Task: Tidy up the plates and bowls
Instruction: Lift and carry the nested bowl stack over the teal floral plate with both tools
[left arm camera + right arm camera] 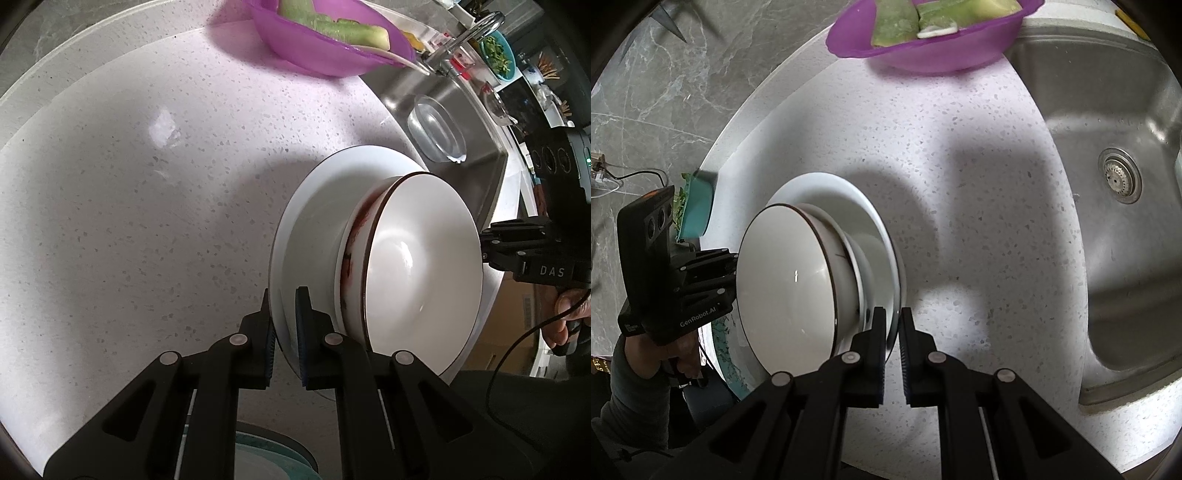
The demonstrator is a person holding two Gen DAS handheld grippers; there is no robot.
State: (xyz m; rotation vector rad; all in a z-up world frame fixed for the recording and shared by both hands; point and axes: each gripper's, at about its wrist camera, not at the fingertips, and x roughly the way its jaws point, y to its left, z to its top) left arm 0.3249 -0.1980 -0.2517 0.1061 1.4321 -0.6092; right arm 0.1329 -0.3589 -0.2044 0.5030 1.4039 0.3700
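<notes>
Both grippers hold one stack by opposite edges above the speckled counter (147, 221). The stack is a wide white plate (314, 221) carrying a red-stained bowl (351, 251) and, nested on top, a white bowl with a dark rim (424, 258). My left gripper (283, 299) is shut on the plate's near rim. In the right wrist view my right gripper (892, 314) is shut on the same plate (849, 195) at its other edge, with the white bowl (783, 273) to the left. Each gripper shows in the other's view, the right one (491, 242) and the left one (731, 273).
A purple bowl of green vegetables (923, 51) stands at the counter's far edge. The steel sink (1126, 258) lies to the right, with a glass dish (436, 129) in it and a tap (469, 33) behind. A teal bowl (698, 206) sits at the left; a teal dish (266, 458) lies below.
</notes>
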